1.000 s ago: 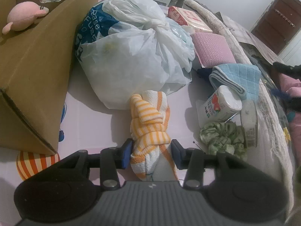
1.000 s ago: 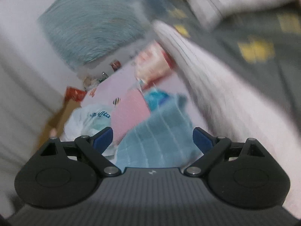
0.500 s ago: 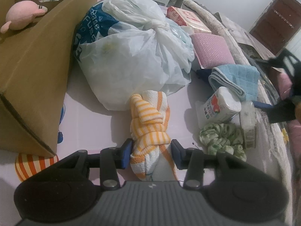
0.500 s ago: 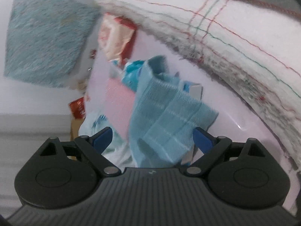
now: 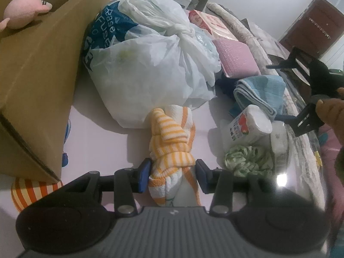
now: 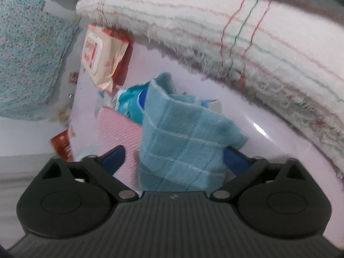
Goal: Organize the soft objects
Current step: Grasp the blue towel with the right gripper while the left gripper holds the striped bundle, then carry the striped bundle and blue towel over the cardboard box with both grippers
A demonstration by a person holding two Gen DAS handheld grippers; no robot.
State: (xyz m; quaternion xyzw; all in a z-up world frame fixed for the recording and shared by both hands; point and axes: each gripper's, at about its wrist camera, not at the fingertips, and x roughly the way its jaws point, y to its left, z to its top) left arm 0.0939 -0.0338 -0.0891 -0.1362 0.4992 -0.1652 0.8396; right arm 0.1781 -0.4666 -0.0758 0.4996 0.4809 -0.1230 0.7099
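Far left: brown cardboard box [image 5: 36, 68], a pink plush toy [image 5: 23, 8] inside at its far end. An orange-and-white striped soft ball [image 5: 32, 191] lies under the box's near corner.
Centre, far: knotted white plastic bag [image 5: 150, 64].
Centre, near: left gripper [image 5: 173, 173], fingers pinching a knotted orange-and-white striped cloth [image 5: 172, 144] on the pale counter [image 5: 103, 142].
Right: white tissue pack [image 5: 247, 124]; green scrunchie [image 5: 247, 158] just near of it; pink pad [image 5: 236, 58] farther.
Far right: folded light-blue towel [image 6: 182, 146] between the spread fingers of the right gripper [image 6: 174, 159], touching the right one only.
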